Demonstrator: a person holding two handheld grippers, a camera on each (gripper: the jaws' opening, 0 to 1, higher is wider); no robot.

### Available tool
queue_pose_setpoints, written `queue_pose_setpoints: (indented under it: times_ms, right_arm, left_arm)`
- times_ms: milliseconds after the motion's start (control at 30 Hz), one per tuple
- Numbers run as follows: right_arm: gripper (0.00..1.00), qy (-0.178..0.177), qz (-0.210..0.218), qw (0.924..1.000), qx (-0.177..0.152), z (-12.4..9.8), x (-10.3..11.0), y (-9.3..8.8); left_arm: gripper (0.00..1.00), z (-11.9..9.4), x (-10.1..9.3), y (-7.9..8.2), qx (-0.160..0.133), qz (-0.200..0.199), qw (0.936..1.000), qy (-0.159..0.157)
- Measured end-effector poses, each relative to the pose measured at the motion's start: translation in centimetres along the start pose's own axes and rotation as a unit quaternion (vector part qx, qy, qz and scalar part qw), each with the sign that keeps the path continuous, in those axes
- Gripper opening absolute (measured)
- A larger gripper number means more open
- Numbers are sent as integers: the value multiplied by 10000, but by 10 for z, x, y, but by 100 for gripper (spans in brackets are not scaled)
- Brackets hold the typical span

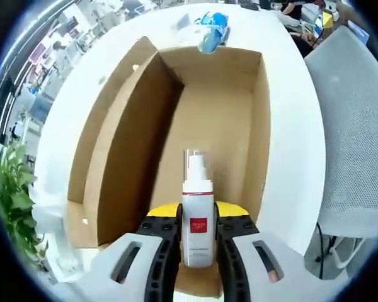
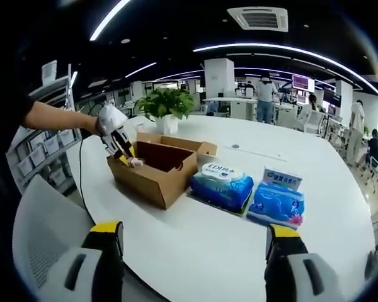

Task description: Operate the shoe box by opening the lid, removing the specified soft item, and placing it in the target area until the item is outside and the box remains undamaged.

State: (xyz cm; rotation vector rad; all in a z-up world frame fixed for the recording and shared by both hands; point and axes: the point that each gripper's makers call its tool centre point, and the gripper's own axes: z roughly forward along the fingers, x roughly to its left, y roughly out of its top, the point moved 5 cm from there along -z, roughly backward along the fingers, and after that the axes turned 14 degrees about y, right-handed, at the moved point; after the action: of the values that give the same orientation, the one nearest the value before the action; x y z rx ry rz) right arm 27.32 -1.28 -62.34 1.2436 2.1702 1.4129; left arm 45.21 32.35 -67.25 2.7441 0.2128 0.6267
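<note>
An open brown shoe box (image 1: 138,145) lies on the white table (image 1: 290,126), its lid folded out to the left. My left gripper (image 1: 197,231) is shut on a white spray bottle (image 1: 197,214) with a red label, held upright over the near end of the box's empty inside. In the right gripper view the box (image 2: 154,179) stands at mid left, and a person's hand holds the left gripper (image 2: 118,143) over its near-left corner. My right gripper (image 2: 194,234) is open wide above the table's near edge, with nothing between its jaws.
Two blue soft wipe packs (image 2: 222,184) (image 2: 276,201) lie on the table right of the box; one shows beyond the box (image 1: 213,28). A potted plant (image 2: 166,104) stands behind. Grey mesh chairs (image 1: 356,126) (image 2: 44,233) flank the table.
</note>
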Motion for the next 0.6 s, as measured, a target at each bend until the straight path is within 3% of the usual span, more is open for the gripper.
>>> queue_pose_setpoints:
  times_ms: [333,600]
  right_arm:
    - [89,169,-37,9998,-80,4,8,7]
    - [85,347,3,9994,-85,14,18,12]
  left_arm:
    - [18,-20,0,22,-468,17,9986,230]
    - [18,-36,-13,41,-815,94,9963,251]
